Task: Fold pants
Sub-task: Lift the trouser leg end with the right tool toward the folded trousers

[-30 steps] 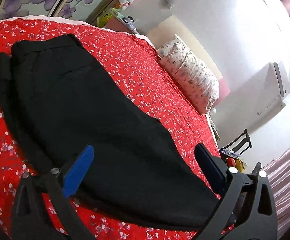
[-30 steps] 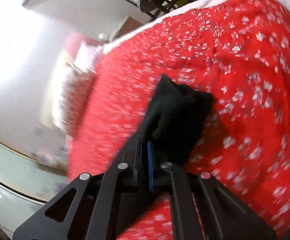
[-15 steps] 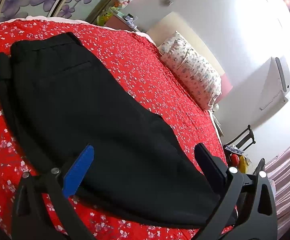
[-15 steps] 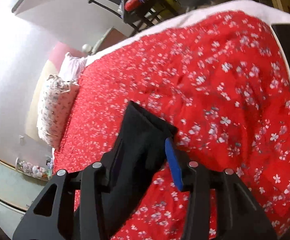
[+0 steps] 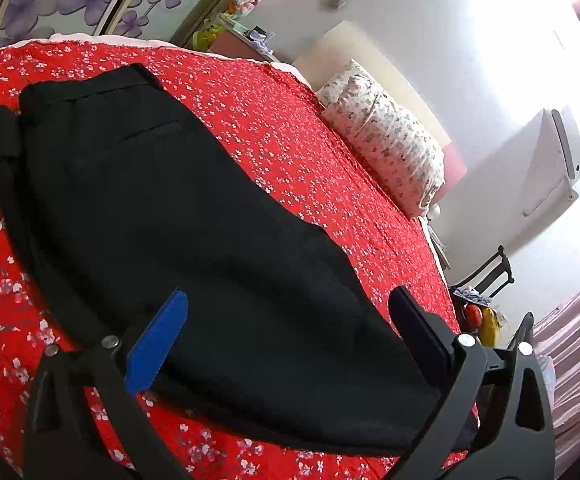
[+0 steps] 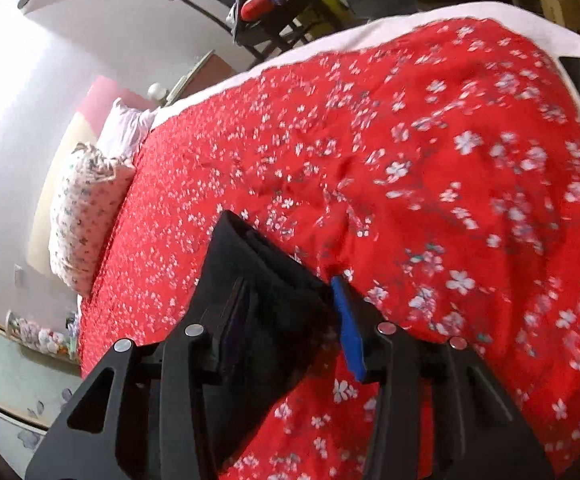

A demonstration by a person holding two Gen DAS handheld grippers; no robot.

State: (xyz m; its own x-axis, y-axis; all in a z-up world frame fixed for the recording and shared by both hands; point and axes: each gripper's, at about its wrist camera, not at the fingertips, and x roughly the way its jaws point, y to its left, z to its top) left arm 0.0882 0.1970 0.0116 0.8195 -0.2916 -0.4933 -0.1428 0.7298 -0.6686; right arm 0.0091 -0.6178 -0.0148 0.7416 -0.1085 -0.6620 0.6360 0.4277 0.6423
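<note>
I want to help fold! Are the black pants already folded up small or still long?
Still long. The black pants stretch flat along the red bedspread, legs apparently stacked.

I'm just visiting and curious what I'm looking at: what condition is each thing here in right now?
Black pants: lying flat on the bed, legs folded one over the other.
Pant hem: lying between the right tool's fingers, not pinched.
Left tool: open wide, above the pants.
Right tool: open.
Red floral bedspread: spread over the bed.
Floral pillow: at the head of the bed.
</note>
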